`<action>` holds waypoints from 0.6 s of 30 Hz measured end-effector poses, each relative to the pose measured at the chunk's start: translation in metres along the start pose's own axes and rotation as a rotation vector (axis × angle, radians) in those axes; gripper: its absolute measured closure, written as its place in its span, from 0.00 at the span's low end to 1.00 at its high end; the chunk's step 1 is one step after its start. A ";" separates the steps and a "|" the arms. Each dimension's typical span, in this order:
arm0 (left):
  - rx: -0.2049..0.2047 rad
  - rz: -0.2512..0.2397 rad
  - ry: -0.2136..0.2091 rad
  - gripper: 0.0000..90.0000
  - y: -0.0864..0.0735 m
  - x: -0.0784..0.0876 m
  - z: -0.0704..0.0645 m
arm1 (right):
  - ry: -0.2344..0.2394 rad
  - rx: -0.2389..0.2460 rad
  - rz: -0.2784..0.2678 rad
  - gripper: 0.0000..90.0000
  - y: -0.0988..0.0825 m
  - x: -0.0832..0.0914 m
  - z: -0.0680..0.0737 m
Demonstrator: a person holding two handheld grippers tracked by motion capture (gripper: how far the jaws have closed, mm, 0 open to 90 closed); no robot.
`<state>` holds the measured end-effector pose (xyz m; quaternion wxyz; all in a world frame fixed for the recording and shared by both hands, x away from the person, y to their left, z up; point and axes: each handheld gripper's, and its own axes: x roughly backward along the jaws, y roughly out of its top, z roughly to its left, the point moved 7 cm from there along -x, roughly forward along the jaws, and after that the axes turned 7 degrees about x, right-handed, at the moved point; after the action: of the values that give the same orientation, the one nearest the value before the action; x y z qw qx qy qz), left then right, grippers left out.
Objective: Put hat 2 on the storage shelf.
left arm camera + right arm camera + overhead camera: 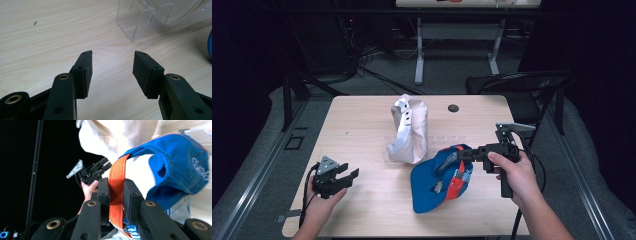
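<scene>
A blue cap (432,187) with an orange back strap (116,190) hangs tilted, its brim down on the wooden table (362,125). My right gripper (460,155) is shut on that strap, whose orange band runs between the two pads (116,182). Behind it, a white cap (409,130) sits on a clear acrylic stand (140,25). My left gripper (351,171) rests low near the table's front left, jaws open with nothing between them (112,56). In the right gripper view, the left gripper (92,172) shows farther off, in a hand.
A small black round disc (453,108) lies near the table's far edge. A black folding chair (522,82) stands just past the right back corner. Another table's white legs (419,50) and cables are on the floor behind.
</scene>
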<state>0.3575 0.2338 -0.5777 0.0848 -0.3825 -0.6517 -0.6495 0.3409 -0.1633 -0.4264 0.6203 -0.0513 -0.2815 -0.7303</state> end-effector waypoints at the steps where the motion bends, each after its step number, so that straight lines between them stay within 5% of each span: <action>1: 0.000 0.000 0.000 0.56 0.000 0.000 0.000 | 0.003 0.008 0.000 0.86 0.002 0.001 0.003; 9: 0.001 -0.001 0.002 0.56 0.000 0.000 0.000 | -0.034 0.058 -0.013 0.86 0.017 0.009 0.030; 18: 0.000 0.003 0.000 0.56 -0.001 0.000 -0.001 | -0.100 0.050 -0.034 0.86 0.037 0.027 0.039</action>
<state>0.3571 0.2333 -0.5783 0.0856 -0.3835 -0.6510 -0.6495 0.3584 -0.1714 -0.3694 0.5940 -0.0674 -0.3310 -0.7301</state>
